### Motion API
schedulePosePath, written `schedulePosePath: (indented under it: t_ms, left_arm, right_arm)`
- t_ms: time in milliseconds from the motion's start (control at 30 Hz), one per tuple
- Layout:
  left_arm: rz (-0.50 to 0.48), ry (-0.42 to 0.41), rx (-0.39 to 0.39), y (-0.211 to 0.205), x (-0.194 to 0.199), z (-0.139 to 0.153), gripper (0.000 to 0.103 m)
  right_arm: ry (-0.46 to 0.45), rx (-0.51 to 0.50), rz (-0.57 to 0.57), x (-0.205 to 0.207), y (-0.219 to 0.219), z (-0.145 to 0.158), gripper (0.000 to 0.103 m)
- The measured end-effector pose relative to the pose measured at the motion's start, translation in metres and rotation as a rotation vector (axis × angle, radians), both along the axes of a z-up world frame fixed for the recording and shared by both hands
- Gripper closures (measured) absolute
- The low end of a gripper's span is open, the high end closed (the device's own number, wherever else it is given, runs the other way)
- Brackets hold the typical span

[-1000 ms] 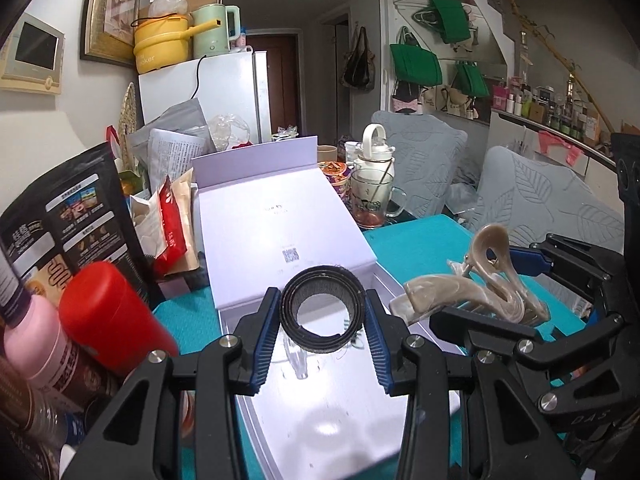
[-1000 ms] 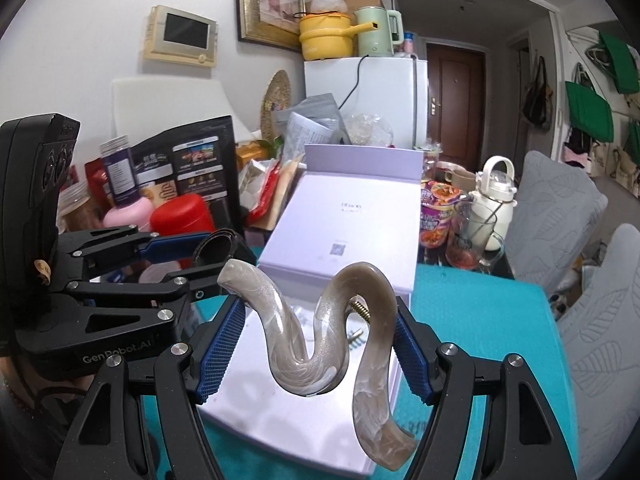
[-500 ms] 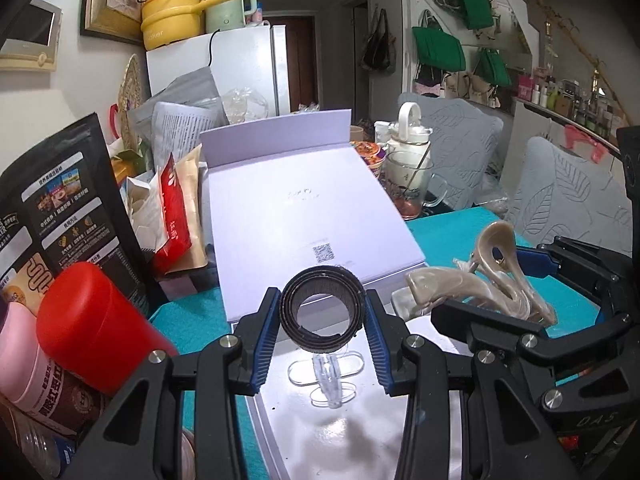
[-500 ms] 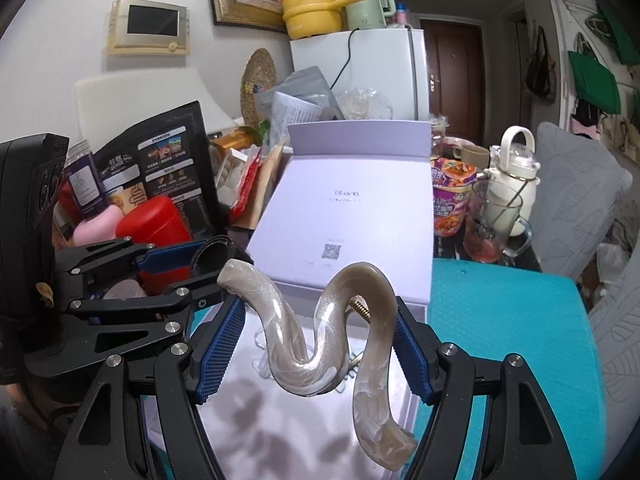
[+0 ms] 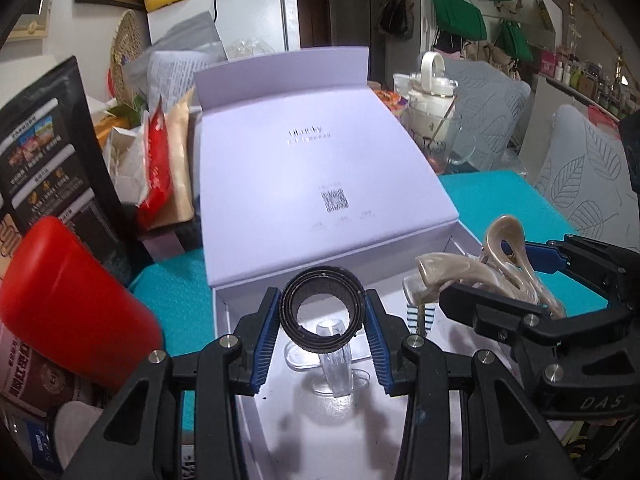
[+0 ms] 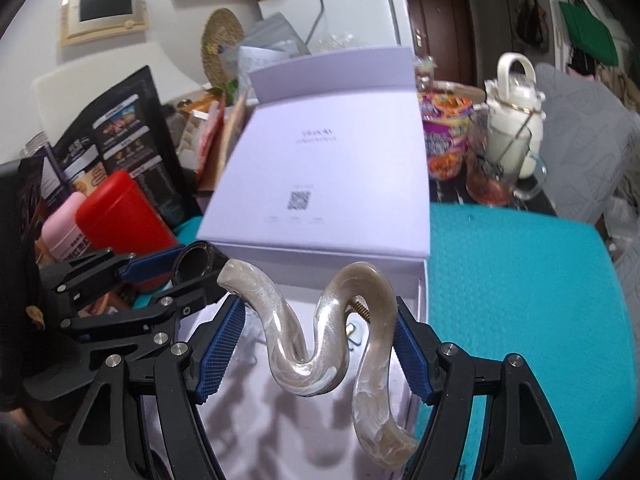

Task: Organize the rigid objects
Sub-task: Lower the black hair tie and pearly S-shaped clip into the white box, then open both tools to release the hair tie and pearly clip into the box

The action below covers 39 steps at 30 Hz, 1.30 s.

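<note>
My left gripper (image 5: 322, 312) is shut on a black ring (image 5: 296, 304) and holds it above the open white box (image 5: 276, 412). My right gripper (image 6: 320, 344) is shut on a wavy pearl-beige hair claw clip (image 6: 360, 364) over the same box (image 6: 248, 432). The clip also shows in the left wrist view (image 5: 480, 276), and the ring in the right wrist view (image 6: 196, 262). A clear plastic hair clip (image 5: 334, 360) and a small blue-striped item (image 5: 424, 314) lie inside the box. The box lid (image 5: 316, 184) leans back, open.
The box sits on a teal mat (image 6: 520, 292). A red canister (image 5: 68, 300), a pink bottle (image 6: 60, 232) and snack bags (image 5: 40, 160) crowd the left. A glass mug (image 6: 492, 168), white kettle (image 6: 516, 120) and noodle cup (image 6: 444, 140) stand behind right.
Both grippers have moved forward and down over the open box, still holding the ring and the claw clip. The clear clip in the box has come into fuller view.
</note>
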<state>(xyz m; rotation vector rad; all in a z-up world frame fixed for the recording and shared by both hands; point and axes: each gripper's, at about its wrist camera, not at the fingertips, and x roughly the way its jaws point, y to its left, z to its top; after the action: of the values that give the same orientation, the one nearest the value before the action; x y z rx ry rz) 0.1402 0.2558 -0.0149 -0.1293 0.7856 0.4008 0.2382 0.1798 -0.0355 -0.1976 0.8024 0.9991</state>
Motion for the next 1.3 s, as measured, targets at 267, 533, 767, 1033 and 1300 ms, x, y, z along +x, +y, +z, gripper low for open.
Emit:
schedulePosePath:
  t_ms: [267,533,767,1033,1300]
  left_arm:
    - [0.035,0.066,-0.050,0.007,0.009,-0.020,0.062]
    - [0.046,0.098,-0.110,0.012,0.010,-0.027,0.062]
    - [0.052,0.119,-0.175,0.018,0.015,-0.034,0.062]
    - [0.070,0.102,-0.164,0.017,0.011,-0.026,0.029]
    - [0.065,0.077,-0.139,0.010,0.005,-0.011,0.029]
  right_arm:
    - [0.077,-0.008,-0.021,0.013,0.000,-0.015,0.031]
    - [0.099,-0.021,-0.042,0.020,0.000,-0.024,0.036]
    - [0.103,-0.031,-0.036,0.021,0.001,-0.028,0.036]
    - [0.078,-0.050,-0.035,0.018,-0.001,-0.016,0.036]
    - [0.026,-0.068,-0.045,0.010,-0.004,-0.007,0.036]
